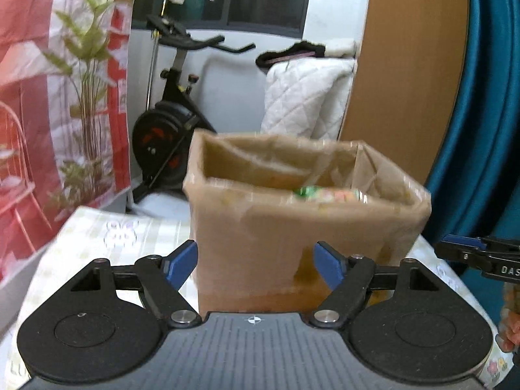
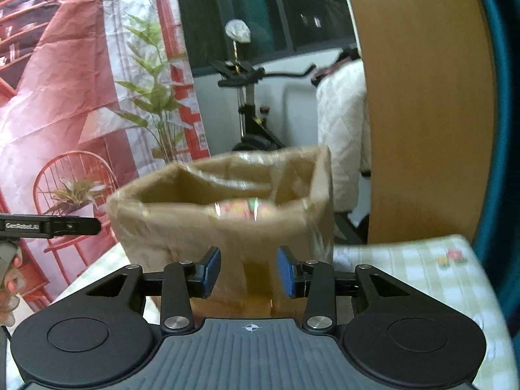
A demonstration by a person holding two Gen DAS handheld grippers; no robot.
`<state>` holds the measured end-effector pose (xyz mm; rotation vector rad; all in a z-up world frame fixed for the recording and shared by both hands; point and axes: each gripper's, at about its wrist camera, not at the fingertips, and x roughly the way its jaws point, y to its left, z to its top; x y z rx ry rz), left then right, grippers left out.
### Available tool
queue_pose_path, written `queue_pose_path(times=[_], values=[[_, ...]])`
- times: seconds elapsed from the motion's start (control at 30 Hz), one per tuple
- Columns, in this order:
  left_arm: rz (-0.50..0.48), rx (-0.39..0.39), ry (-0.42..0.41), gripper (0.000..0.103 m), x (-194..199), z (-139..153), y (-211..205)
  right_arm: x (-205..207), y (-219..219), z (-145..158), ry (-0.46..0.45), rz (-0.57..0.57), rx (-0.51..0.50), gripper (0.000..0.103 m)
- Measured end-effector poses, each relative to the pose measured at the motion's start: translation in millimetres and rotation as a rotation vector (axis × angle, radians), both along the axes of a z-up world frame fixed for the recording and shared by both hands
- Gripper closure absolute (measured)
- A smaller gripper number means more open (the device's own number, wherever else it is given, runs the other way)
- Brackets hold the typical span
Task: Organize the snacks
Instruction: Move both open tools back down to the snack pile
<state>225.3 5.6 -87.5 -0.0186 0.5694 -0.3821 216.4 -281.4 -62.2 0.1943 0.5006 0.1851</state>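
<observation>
Left wrist view: left gripper (image 1: 255, 265) wide apart, empty; right gripper (image 2: 248, 271) half-spread, empty. Both face the brown box (image 1: 305, 227) on the checked table (image 1: 107, 237), mid-table near its far edge; snack packet (image 1: 328, 194) lies inside. Risk: pushing the light box off that edge. Beyond: exercise bike (image 1: 172, 120), white quilt (image 1: 308, 97), wooden panel (image 1: 409, 74).
</observation>
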Motion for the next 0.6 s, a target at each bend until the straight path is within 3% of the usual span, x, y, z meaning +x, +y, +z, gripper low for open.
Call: queue_pose_path(times=[0.17, 0.33, 0.47, 0.6], values=[[-0.005, -0.009, 0.065, 0.024, -4, -27, 1, -1, -1, -44, 0.107, -0.037, 0.008, 0.063], [-0.010, -0.002, 0.102, 0.029, -2, -46, -1, -2, 5, -71, 0.137, -0.042, -0.039, 0.063], [-0.009, -0.011, 0.130, 0.029, 2, -56, 2, 5, 2, -81, 0.143, -0.036, -0.130, 0.063], [-0.015, -0.013, 0.157, 0.031, 5, -65, -1, 23, 1, -91, 0.173, 0.064, -0.298, 0.063]])
